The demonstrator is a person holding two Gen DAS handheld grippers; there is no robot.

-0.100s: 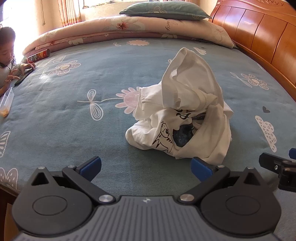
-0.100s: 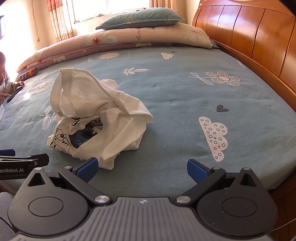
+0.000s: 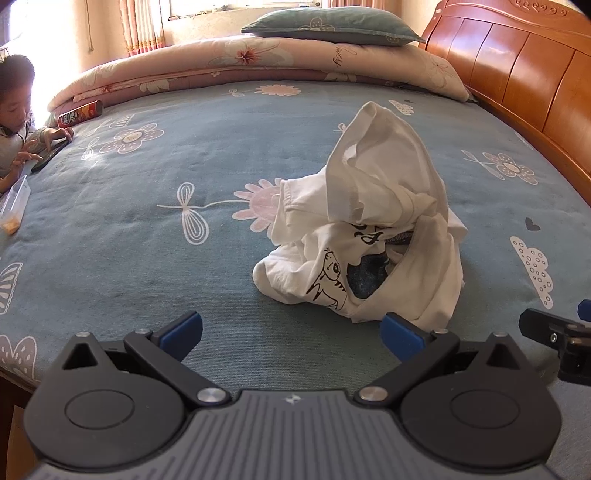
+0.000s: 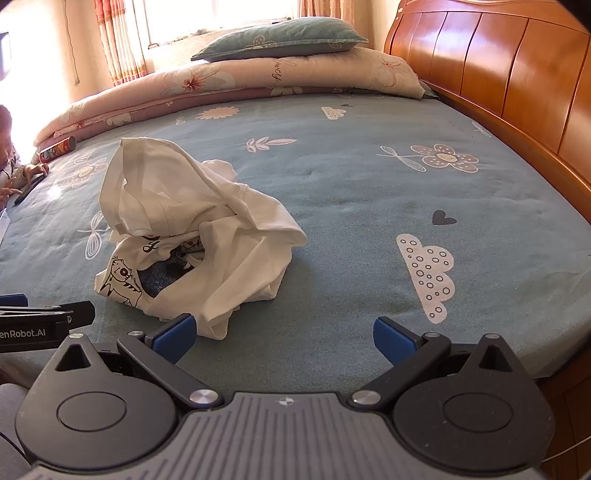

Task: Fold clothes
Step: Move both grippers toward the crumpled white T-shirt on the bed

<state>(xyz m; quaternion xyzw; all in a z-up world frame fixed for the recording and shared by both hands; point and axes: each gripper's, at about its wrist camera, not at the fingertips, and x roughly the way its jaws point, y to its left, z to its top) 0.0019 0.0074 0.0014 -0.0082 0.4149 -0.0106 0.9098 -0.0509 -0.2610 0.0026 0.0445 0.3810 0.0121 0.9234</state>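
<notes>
Both tools gape; shirt [image 3: 369,229] crumpled

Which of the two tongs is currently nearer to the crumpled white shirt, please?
Roughly level; the right looks marginally nearer. The right tongs have the white shirt hem by their left pad. The left tongs have it just past their right pad. Both open, neither gripping.

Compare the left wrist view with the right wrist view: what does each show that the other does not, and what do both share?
Only the left wrist view shows the clear plastic bag at the bed's left edge. Only the right wrist view shows the lettering on the side of the left gripper. Both show the crumpled white T-shirt on the blue bedsheet, the pillow, the wooden headboard, and both grippers with jaws open, the right gripper holding nothing.
</notes>
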